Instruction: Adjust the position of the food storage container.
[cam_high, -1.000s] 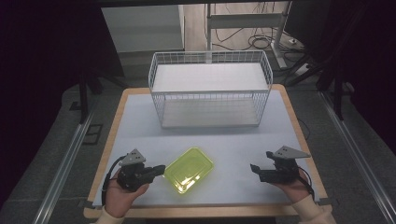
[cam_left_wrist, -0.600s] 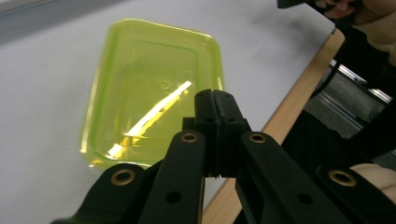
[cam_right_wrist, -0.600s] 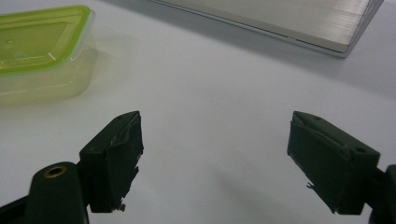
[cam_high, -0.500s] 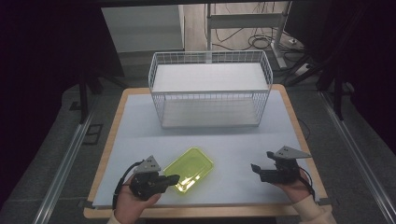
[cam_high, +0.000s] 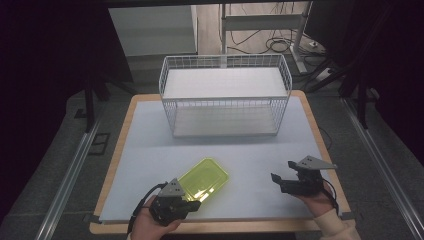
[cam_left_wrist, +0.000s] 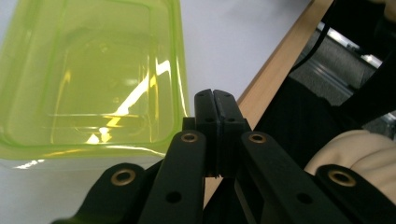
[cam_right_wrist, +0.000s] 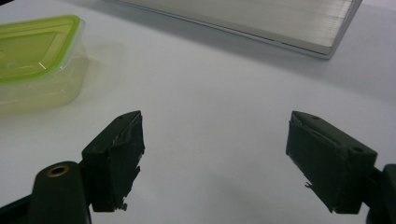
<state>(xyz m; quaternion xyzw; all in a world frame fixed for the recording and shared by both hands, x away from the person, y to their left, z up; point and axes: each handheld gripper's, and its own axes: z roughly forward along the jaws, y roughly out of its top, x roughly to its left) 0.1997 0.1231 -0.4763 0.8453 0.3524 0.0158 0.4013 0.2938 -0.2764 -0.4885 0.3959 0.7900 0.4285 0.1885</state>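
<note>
Tongs on the left (cam_left_wrist: 215, 100) are seen pressed shut, empty, just beside the green container's (cam_high: 204, 178) near corner on the table (cam_high: 150, 150). Right tongs (cam_right_wrist: 215, 154) are held wide open, empty, well apart; a wire basket (cam_high: 225, 95) is seen far back from above.

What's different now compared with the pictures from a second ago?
The left gripper, jaws shut with nothing between them, has slid rightward along the near edge to the near corner of the yellow-green container, which has turned slightly. The right gripper, open, and the wire basket have not moved.
</note>
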